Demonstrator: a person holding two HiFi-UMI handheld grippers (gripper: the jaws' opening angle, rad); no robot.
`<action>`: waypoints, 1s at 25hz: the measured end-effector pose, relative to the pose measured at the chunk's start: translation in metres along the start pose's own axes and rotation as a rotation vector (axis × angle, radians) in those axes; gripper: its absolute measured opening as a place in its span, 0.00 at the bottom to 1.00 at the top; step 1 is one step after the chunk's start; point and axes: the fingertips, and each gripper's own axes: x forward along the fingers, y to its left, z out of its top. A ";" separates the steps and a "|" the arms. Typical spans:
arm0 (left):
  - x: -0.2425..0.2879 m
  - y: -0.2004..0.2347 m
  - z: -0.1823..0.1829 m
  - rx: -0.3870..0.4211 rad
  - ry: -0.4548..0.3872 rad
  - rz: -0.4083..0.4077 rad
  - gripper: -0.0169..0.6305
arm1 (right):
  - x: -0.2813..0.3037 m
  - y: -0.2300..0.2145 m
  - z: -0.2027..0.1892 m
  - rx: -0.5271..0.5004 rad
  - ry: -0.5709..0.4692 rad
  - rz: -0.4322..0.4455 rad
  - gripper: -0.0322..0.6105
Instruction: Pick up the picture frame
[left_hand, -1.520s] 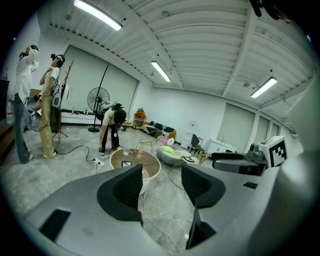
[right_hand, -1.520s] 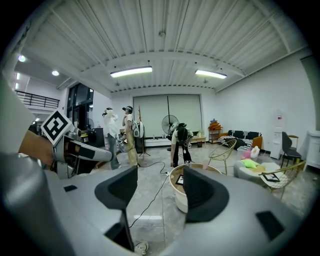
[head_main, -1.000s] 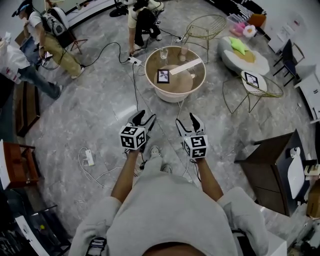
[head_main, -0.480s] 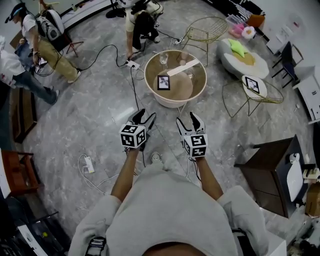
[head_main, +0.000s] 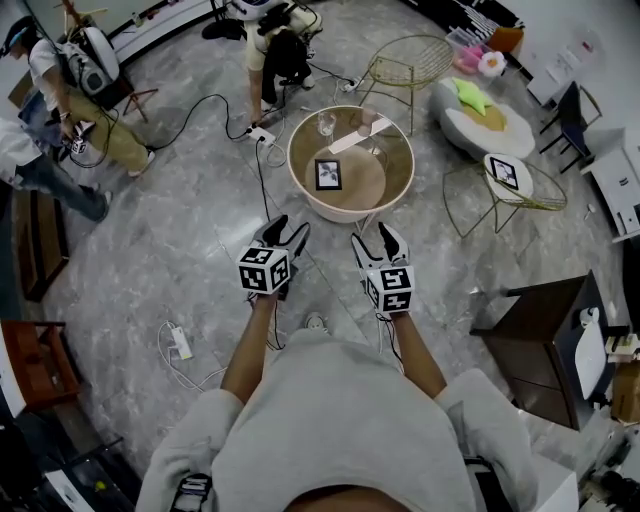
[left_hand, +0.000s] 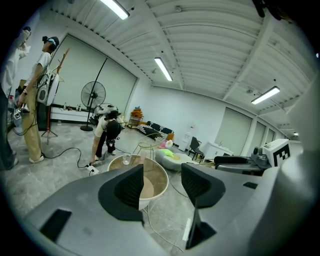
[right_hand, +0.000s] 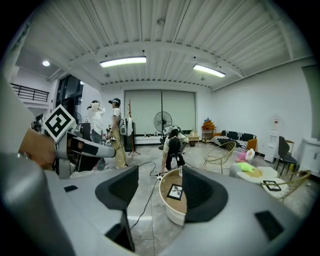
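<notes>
Picture frame (head_main: 328, 174), dark-edged, flat on round table (head_main: 300, 150); both grippers' fingers apart, empty.

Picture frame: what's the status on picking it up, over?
Left gripper and right gripper open, empty. Picture frame flat on round table ahead, untouched. Floor cables in between; glass at table's far edge.
</notes>
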 end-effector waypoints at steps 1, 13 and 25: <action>0.002 0.003 0.001 0.002 0.002 -0.003 0.38 | 0.003 0.000 0.001 0.000 0.000 -0.004 0.45; 0.021 0.017 0.008 0.011 0.027 -0.038 0.38 | 0.018 -0.007 0.000 0.009 0.019 -0.047 0.45; 0.039 0.018 0.009 0.025 0.045 -0.040 0.38 | 0.031 -0.018 -0.004 0.028 0.016 -0.046 0.45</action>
